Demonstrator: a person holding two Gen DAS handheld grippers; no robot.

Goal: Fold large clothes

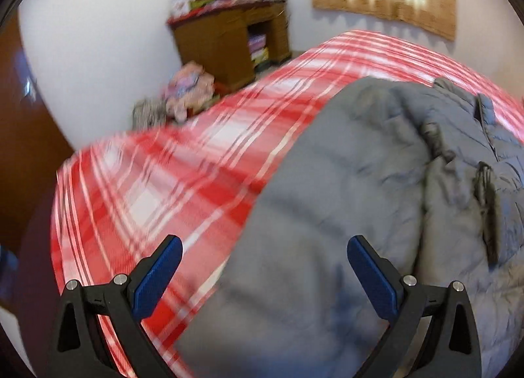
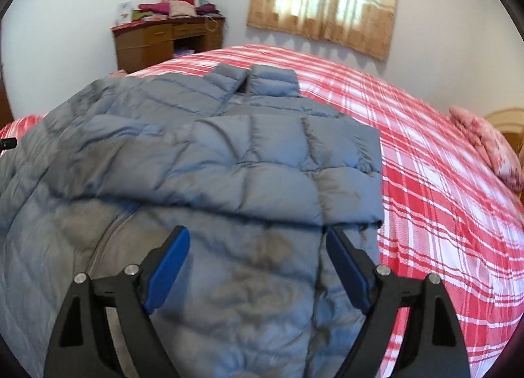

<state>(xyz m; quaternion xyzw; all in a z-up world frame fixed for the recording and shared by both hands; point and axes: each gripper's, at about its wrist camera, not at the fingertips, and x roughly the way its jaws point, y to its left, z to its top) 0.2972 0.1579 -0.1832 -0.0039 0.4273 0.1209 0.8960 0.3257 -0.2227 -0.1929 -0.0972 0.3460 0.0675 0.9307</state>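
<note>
My left hand-held gripper [image 1: 263, 247]: spread, empty, over jacket [image 1: 344, 198] edge. My right hand-held gripper [image 2: 257, 240]: spread, empty, above grey jacket [image 2: 203, 155] on plaid bed [image 2: 435, 181].

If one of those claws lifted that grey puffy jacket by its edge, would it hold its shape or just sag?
The grey puffy jacket would probably sag: one sleeve already lies folded limply across its body. Its puffed quilting suggests it's light for its bulk. The smooth shell may slip somewhat on the plaid bedcover or between the open right gripper fingers.

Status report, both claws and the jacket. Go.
Left claw open, empty. Right claw open, empty, over grey puffer jacket. Jacket on plaid bedspread, one sleeve folded across. Nothing in the way.
</note>
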